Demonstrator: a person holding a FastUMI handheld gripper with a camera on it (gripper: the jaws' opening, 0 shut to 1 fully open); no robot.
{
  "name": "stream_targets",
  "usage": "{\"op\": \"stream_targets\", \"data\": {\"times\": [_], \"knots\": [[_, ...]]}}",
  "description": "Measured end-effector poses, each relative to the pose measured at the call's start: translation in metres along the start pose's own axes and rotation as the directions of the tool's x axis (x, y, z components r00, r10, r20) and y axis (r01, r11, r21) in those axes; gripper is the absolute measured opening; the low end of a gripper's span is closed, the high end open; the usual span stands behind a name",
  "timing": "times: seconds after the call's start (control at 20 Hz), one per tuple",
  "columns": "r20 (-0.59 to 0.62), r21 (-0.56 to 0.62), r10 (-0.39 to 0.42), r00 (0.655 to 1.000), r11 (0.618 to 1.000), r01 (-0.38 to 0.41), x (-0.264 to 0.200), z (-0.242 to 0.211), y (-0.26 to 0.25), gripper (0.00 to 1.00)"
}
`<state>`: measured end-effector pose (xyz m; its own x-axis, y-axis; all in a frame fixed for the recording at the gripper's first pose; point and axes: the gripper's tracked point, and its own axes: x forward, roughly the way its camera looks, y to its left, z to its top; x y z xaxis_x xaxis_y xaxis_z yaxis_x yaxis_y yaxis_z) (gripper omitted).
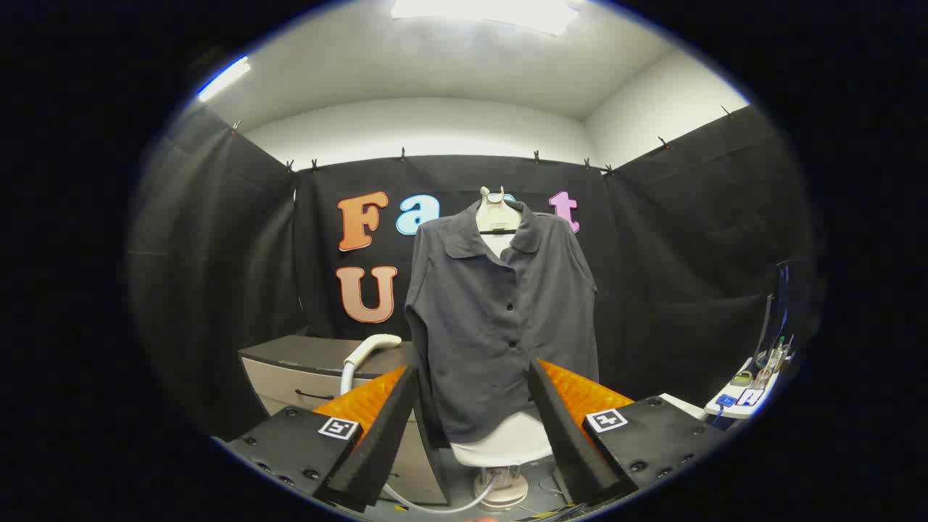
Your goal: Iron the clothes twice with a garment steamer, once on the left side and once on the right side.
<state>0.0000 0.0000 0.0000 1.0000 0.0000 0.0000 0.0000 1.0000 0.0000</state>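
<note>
Grey shirt [500, 326] on stand, ahead of gripper [475, 377] | gripper wide open, holding nothing | steamer head [371, 348] on cabinet [304, 362]

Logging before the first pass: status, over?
Gripper open, empty. Steamer head resting on cabinet, beyond left finger. Grey shirt hanging straight ahead. Nothing in the way.

Shirt [500, 326] hanging ahead, beyond the spread fingers of the gripper [475, 377].

Draping over a mannequin torso [499, 214] on a stand [500, 487], in front of the cloth wall. Lying left of the shirt, on top of a cabinet [304, 366]: steamer head [371, 346], with its hose [435, 504] trailing down to the floor near the stand. Sitting far right, well apart from the shirt: small table [739, 397] carrying small items. Fingers standing apart, gripping nothing.
</note>
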Motion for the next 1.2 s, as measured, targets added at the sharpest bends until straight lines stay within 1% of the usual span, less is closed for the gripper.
{"op": "stream_targets", "data": {"times": [0.35, 0.6, 1.2], "knots": [[0.0, 0.02, 0.036, 0.999, 0.999, -0.036, 0.001, -0.002, 0.014, 0.98], [-0.011, 0.009, 0.017, 1.0, 1.0, -0.017, 0.0, -0.005, 0.008, 0.98], [-0.006, 0.011, 0.022, 1.0, 1.0, -0.022, 0.002, -0.003, 0.01, 0.98]]}}
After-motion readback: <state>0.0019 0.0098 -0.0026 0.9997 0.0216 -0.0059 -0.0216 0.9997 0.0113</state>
